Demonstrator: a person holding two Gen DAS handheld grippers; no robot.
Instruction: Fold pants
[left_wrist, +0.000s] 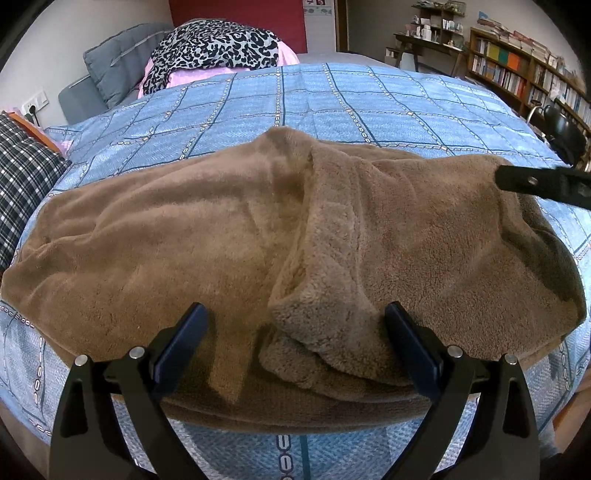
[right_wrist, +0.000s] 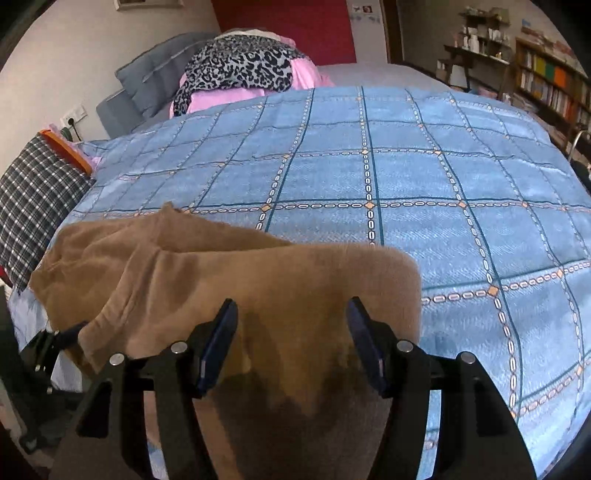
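The brown fleece pants (left_wrist: 221, 240) lie bunched on the blue checked bed cover (left_wrist: 369, 99). The left tool (left_wrist: 295, 332) hangs spread wide straight over them; the right tool (right_wrist: 291, 325), also spread, has fabric between its fingers.

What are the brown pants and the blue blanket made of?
The brown pants look like soft fleece: fuzzy nap outside and a curlier pile where they fold open. The blue blanket looks like flat woven cloth, maybe cotton, with a printed chain-pattern grid and no fuzz.
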